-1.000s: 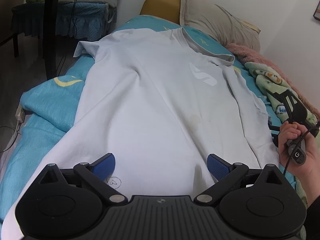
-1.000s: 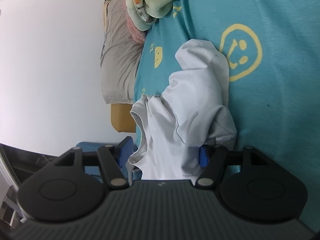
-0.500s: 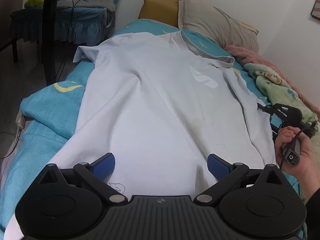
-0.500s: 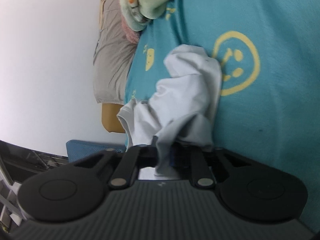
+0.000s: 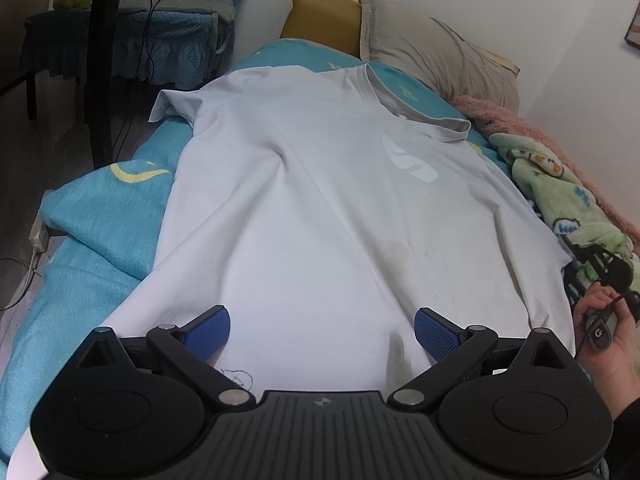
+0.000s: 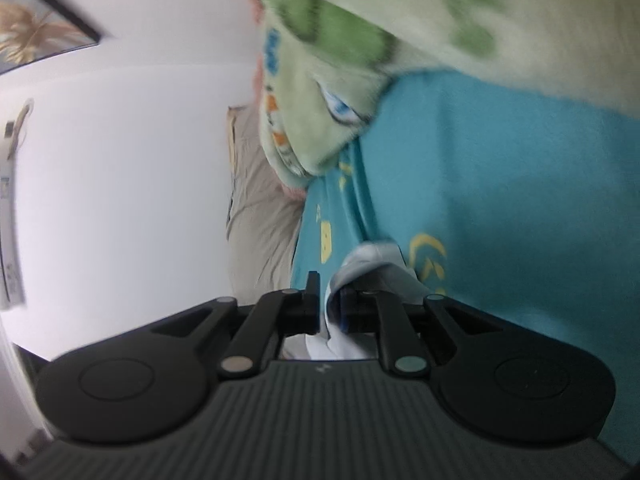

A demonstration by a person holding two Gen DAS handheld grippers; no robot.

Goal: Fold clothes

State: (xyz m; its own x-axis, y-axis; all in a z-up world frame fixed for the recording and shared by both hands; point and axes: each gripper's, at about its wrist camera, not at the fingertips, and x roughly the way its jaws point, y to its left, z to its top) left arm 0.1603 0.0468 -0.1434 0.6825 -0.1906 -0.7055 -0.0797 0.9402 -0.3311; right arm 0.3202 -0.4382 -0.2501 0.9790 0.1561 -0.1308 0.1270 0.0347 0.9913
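1. The white T-shirt lies spread face up on the blue bed cover, collar toward the pillow.
2. The left gripper hovers over the hem, jaws wide apart, holding nothing.
3. The right gripper is clamped on a bunch of white cloth, apparently the shirt's sleeve; the view is blurred.

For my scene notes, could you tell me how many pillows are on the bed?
2, both at the head of the bed: a mustard-yellow pillow and a beige pillow overlapping its right side. Others may be hidden.
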